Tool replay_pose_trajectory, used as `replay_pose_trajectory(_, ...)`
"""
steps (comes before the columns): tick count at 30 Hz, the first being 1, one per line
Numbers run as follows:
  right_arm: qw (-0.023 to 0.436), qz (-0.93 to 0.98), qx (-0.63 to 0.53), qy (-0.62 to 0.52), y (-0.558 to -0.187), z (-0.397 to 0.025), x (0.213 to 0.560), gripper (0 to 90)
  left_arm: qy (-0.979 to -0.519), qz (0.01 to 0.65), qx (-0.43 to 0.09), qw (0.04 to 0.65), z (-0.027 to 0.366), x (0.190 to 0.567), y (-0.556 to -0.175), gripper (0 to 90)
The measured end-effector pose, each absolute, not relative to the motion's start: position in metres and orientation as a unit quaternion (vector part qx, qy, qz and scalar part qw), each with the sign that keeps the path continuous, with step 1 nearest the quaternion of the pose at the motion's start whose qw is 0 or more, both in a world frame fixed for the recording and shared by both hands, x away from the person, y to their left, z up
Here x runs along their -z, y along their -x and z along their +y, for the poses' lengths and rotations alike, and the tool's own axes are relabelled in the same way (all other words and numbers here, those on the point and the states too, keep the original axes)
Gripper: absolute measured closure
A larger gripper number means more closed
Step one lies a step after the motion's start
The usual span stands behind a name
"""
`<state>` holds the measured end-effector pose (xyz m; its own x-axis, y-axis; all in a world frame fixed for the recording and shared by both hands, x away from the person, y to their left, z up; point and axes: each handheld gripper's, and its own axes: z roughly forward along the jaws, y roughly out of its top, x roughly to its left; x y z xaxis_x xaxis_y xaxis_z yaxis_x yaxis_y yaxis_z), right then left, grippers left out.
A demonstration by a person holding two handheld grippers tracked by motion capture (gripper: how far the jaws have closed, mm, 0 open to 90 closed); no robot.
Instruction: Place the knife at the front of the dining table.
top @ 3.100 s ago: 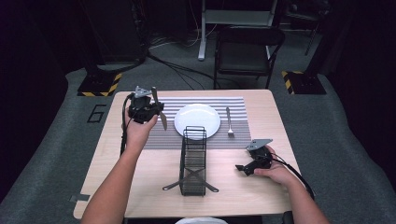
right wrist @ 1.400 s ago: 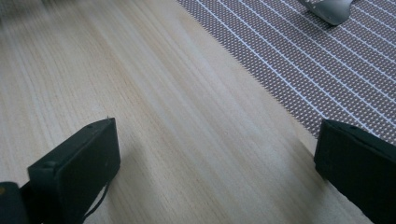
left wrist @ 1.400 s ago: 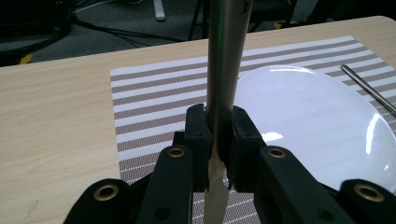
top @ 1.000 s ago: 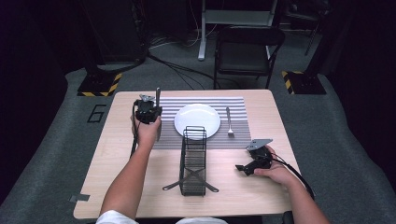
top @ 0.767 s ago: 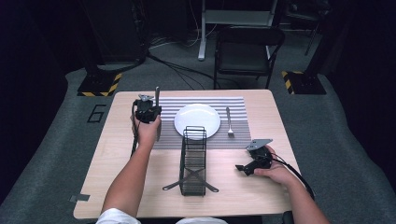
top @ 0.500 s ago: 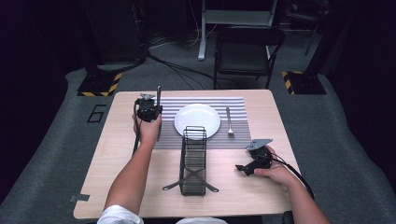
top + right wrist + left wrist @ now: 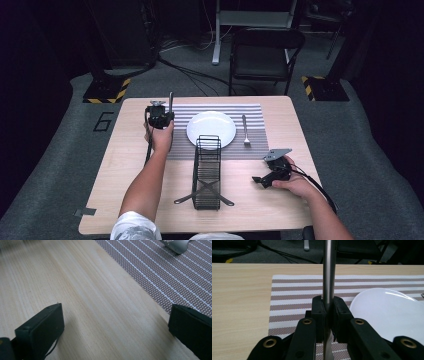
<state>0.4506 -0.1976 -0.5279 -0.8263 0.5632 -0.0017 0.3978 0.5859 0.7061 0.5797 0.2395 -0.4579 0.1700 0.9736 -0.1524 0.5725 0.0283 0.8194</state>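
wooden table (image 7: 125,165) (striped placemat (image 7: 260,115)), dark room

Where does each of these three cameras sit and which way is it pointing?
High view: above the person's side, looking forward and down on the table; both forearms enter from below.
Left gripper view: rides the left gripper, looking along jaws shut on a knife over the striped placemat.
Right gripper view: rides the right gripper, jaws open, low over bare wood.
Shared: high and left views both show the white plate.
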Motion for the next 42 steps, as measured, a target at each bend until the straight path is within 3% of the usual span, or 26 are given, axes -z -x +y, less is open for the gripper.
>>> replay_pose_trajectory(42, 0.112, 0.882, -0.366, -0.276, -0.451, -0.197, 0.528, 0.0, -0.627, 0.643, -0.224, 0.379, 0.238, 0.491, -0.608, 82.6)
